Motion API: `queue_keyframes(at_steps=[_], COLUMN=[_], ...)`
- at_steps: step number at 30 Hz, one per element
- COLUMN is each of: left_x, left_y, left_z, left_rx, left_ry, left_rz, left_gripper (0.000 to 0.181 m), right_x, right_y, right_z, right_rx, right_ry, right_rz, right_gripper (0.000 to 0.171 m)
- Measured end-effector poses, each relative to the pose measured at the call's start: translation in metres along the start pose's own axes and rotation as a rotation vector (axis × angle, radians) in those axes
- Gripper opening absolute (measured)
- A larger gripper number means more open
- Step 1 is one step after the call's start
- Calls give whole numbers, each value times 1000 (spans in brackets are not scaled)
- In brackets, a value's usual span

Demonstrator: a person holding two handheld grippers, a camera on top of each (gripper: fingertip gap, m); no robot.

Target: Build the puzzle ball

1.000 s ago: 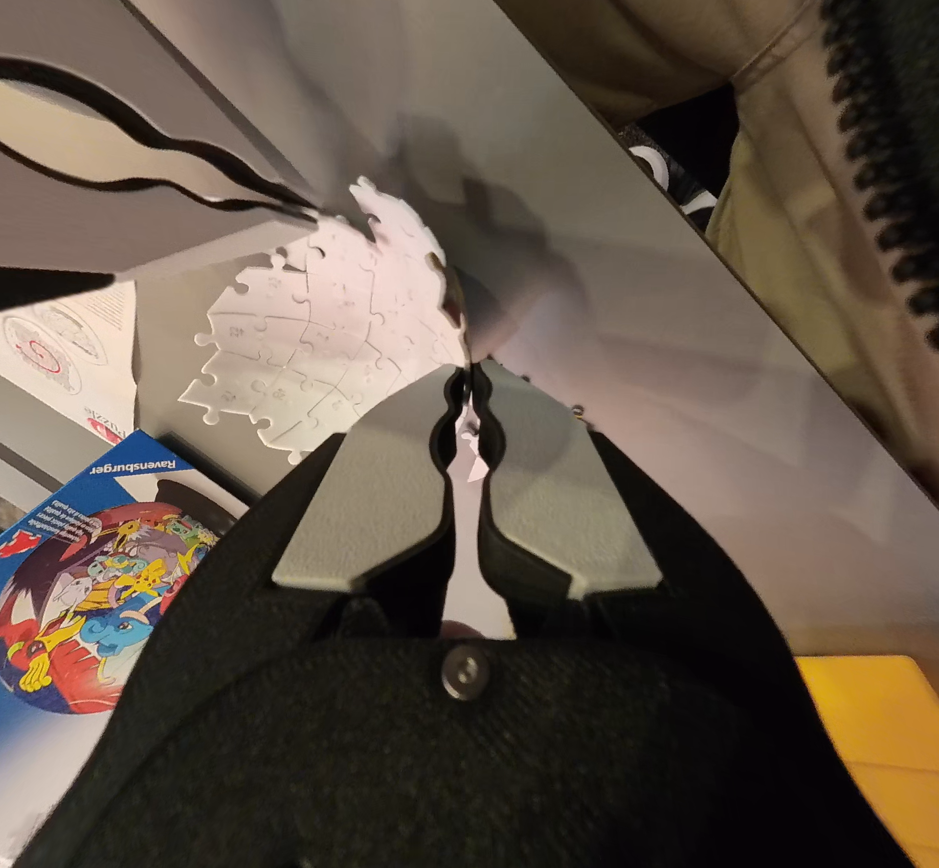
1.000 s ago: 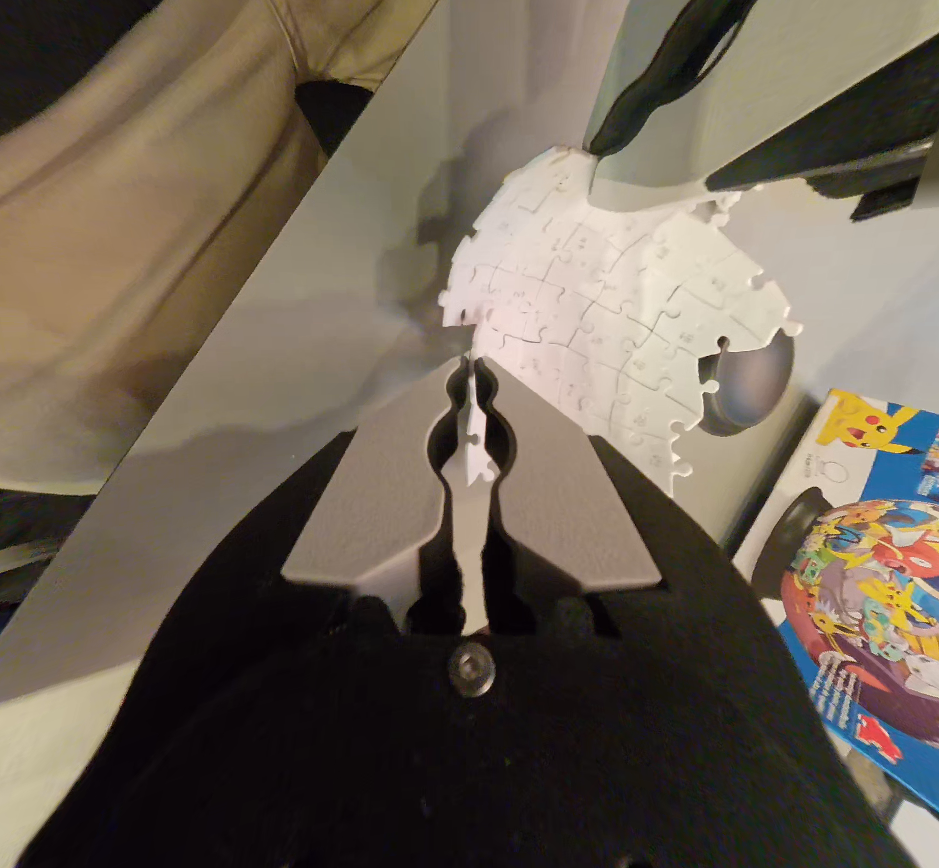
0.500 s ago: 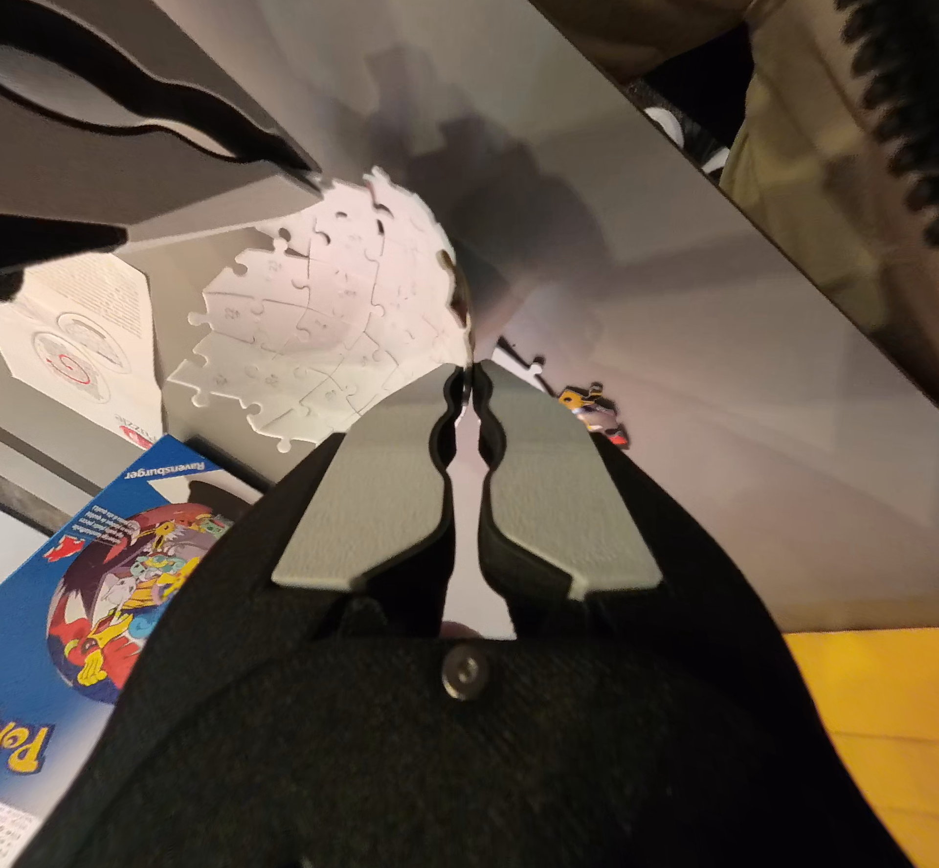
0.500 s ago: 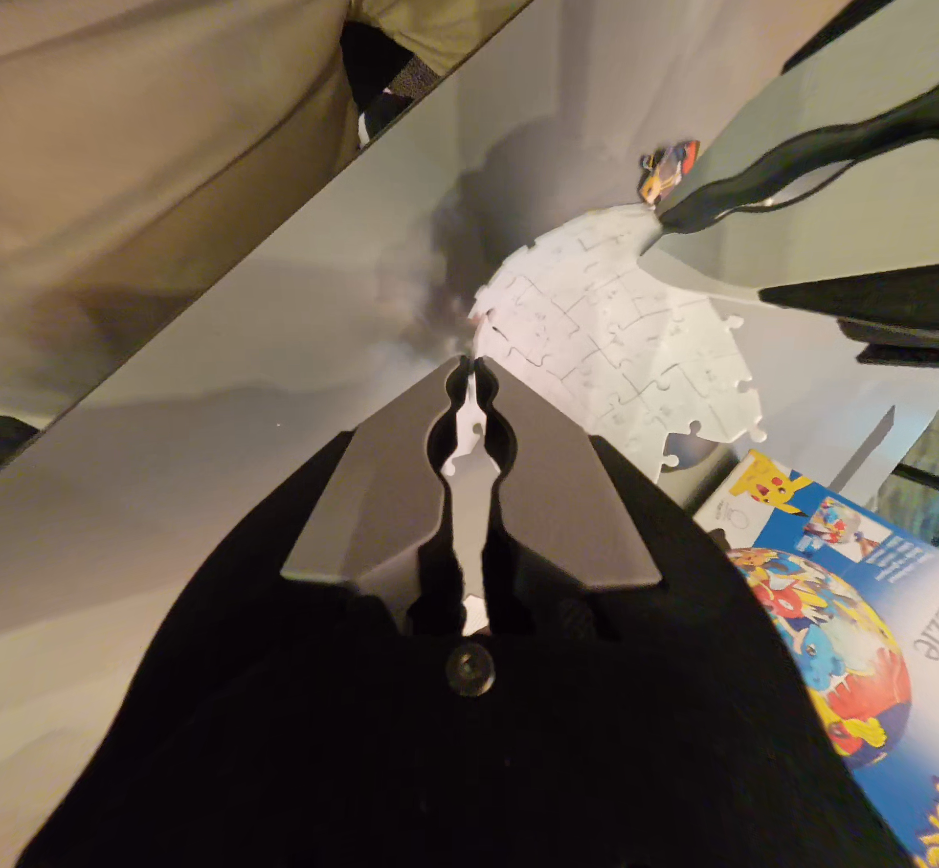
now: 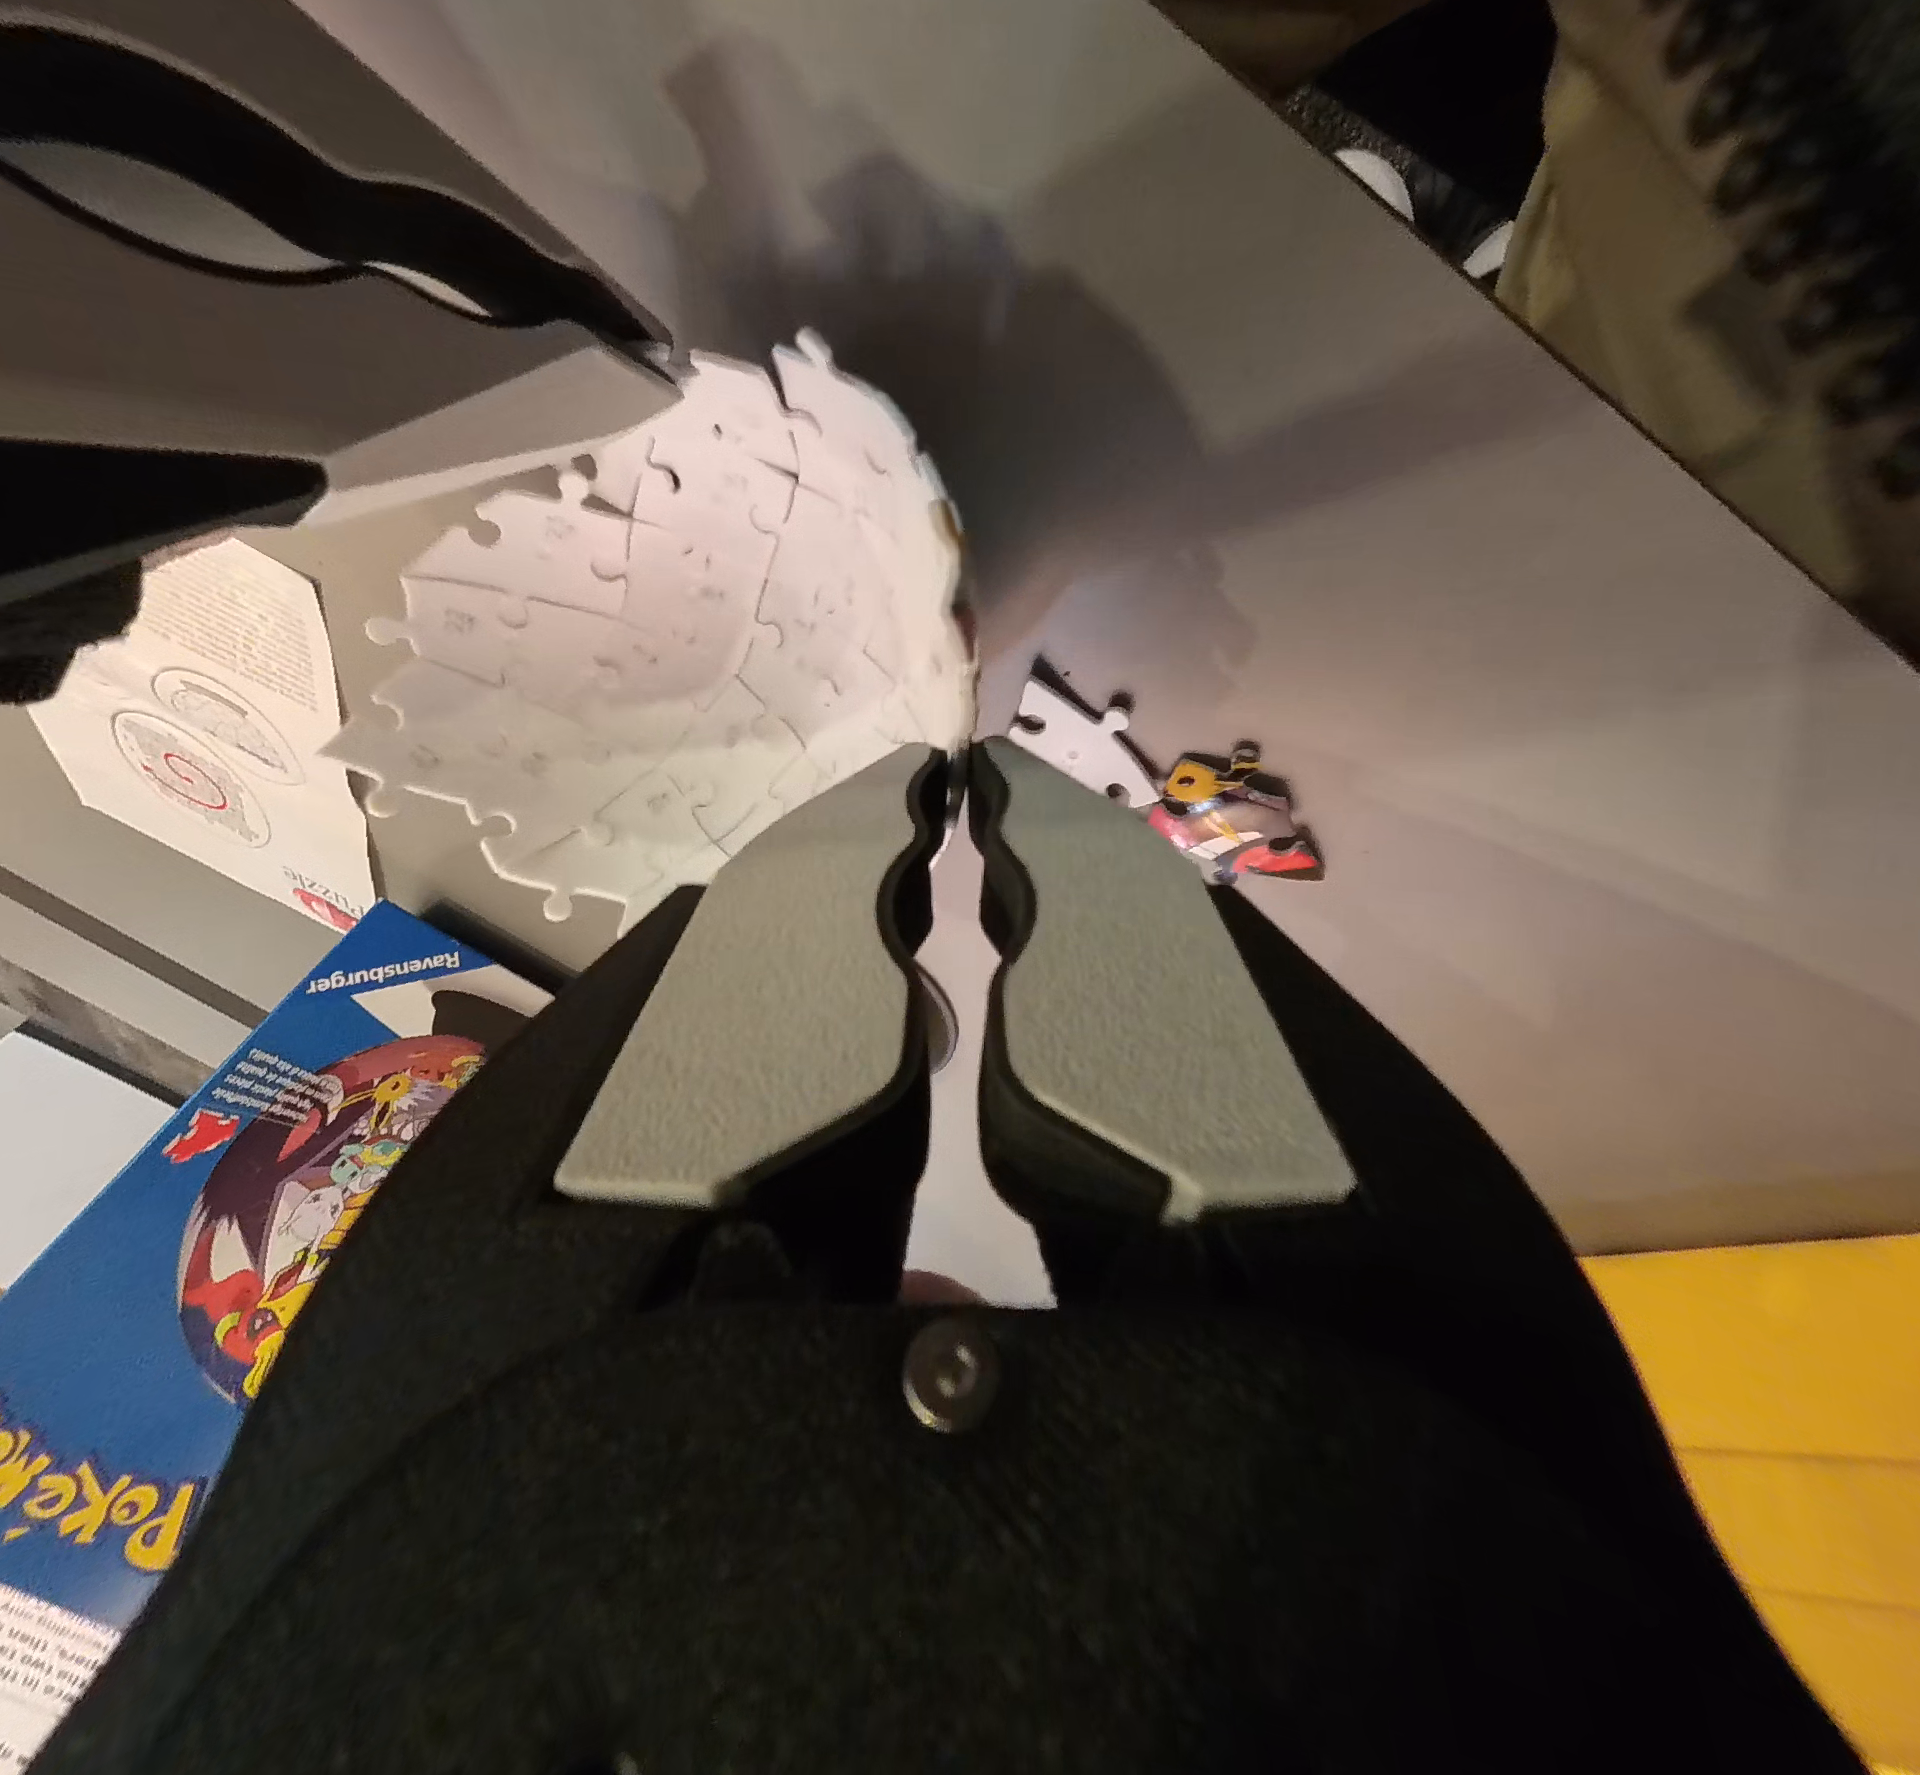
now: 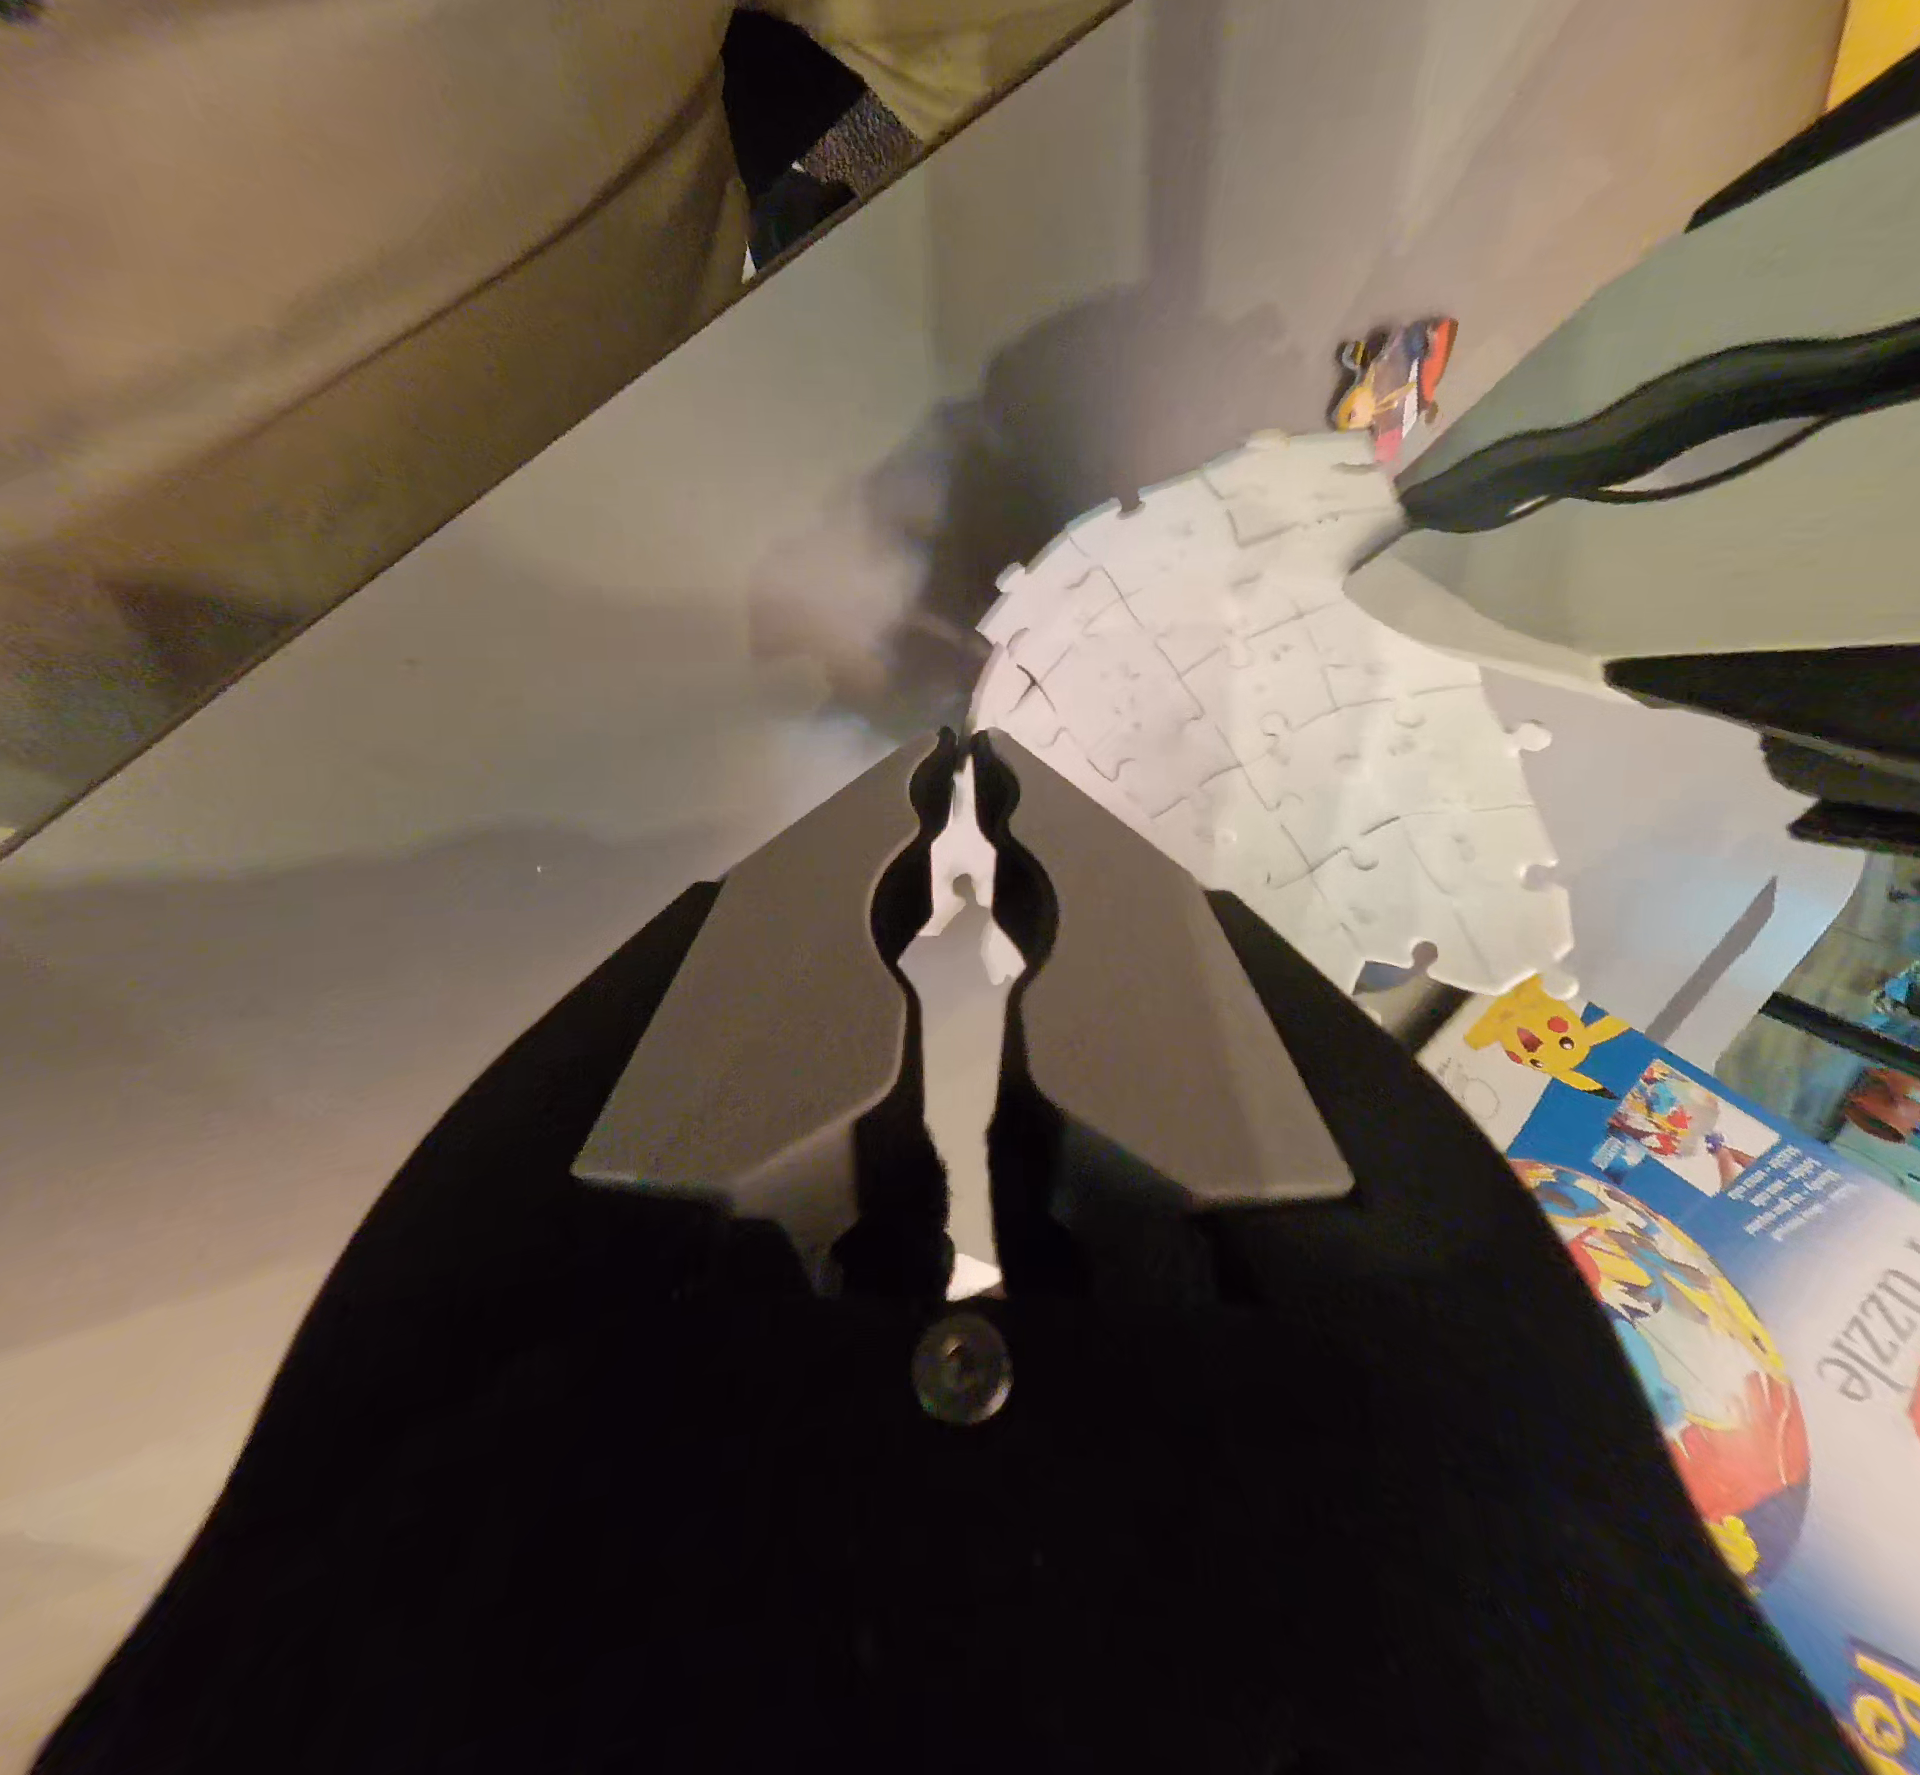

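Observation:
The partly built puzzle ball is a curved white shell (image 5: 675, 634) seen from its inner side. My left gripper (image 5: 961, 759) is shut on the shell's edge and holds it above the grey table (image 5: 1455, 790). My right gripper (image 6: 961, 738) is shut on a single white puzzle piece (image 6: 961, 878), with its tips at the shell's (image 6: 1247, 707) rim. The right gripper also shows in the left wrist view (image 5: 312, 375), against the shell's far edge. The left gripper also shows in the right wrist view (image 6: 1662, 520).
Loose pieces lie on the table: a coloured one (image 5: 1226, 816) (image 6: 1392, 385) and a white one (image 5: 1081, 738). The blue puzzle box (image 5: 156, 1258) (image 6: 1714, 1258) and a white printed flap (image 5: 208, 717) lie beside the shell. A person's beige trousers (image 6: 312, 167) are past the table edge. My right fingertips sit around 8 cm from my left ones.
Both grippers stay shut. The shell and both grippers have swung round together, and the loose pieces on the table have come into view beyond the left gripper.

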State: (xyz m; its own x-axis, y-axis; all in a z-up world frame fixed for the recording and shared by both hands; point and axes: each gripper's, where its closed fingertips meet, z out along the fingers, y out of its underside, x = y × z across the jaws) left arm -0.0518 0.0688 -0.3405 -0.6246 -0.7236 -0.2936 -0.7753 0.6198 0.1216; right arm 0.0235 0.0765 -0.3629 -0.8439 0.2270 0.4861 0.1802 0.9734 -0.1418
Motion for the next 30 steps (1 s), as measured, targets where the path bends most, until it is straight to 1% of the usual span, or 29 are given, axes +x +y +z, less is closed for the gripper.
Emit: queue_keyframes(at_steps=[11, 30], left_x=[0, 0], left_y=[-1, -1], left_z=[-2, -6], left_rx=[-6, -23], left_ry=[4, 22], left_rz=[2, 10], left_gripper=[4, 4], right_x=[-3, -4], right_y=[-1, 0], right_z=[4, 9], right_rx=[-48, -51], right_ry=[34, -9], right_rz=[6, 222], right_gripper=[4, 10])
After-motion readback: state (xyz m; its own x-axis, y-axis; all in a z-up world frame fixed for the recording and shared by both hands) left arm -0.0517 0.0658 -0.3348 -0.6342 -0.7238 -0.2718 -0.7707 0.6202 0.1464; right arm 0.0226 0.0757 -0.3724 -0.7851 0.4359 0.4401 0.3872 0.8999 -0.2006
